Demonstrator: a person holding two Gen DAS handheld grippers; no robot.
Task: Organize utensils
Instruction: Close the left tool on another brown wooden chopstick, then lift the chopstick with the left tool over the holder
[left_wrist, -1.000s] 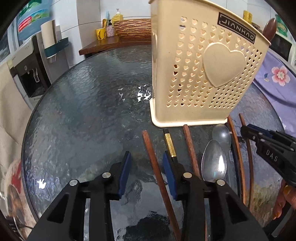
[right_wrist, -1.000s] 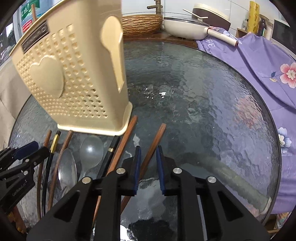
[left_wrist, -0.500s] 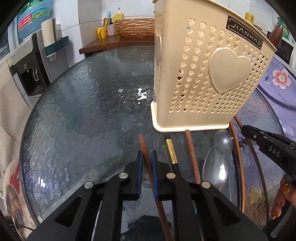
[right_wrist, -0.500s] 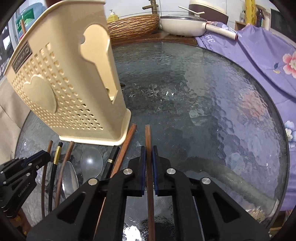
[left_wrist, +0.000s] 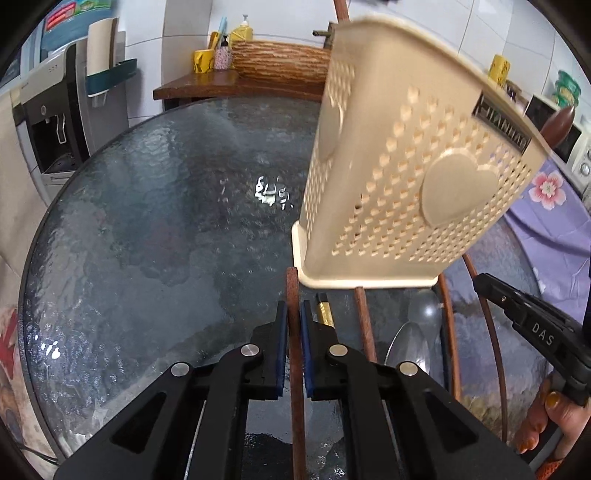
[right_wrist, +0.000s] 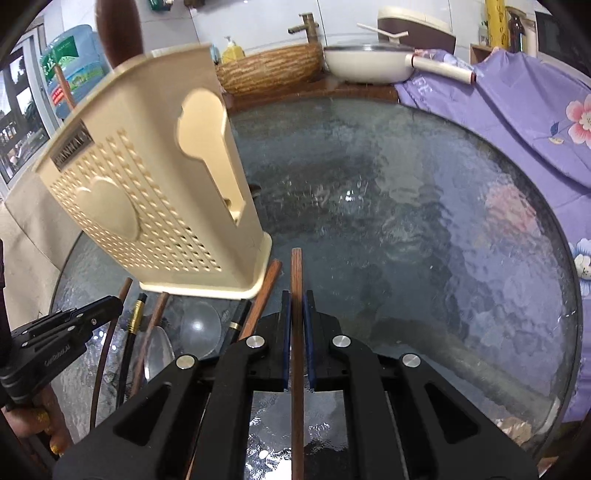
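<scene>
My left gripper is shut on a brown wooden chopstick whose end points at the base of the cream perforated utensil holder. My right gripper is shut on another brown wooden chopstick, just right of the holder. More chopsticks, a black gold-banded chopstick and metal spoons lie on the glass table in front of the holder. A wooden spoon stands in the holder. In the right wrist view, a loose brown chopstick lies left of the held one.
The round textured glass table extends to the left and far side. A purple flowered cloth covers its right side. A wooden counter behind holds a woven basket, a white pan and bottles. A water dispenser stands at left.
My left gripper closed on a brown chopstick and raised it. My right gripper closed fully on its chopstick, which now lies straight between the fingers; both views have risen and tilted.
</scene>
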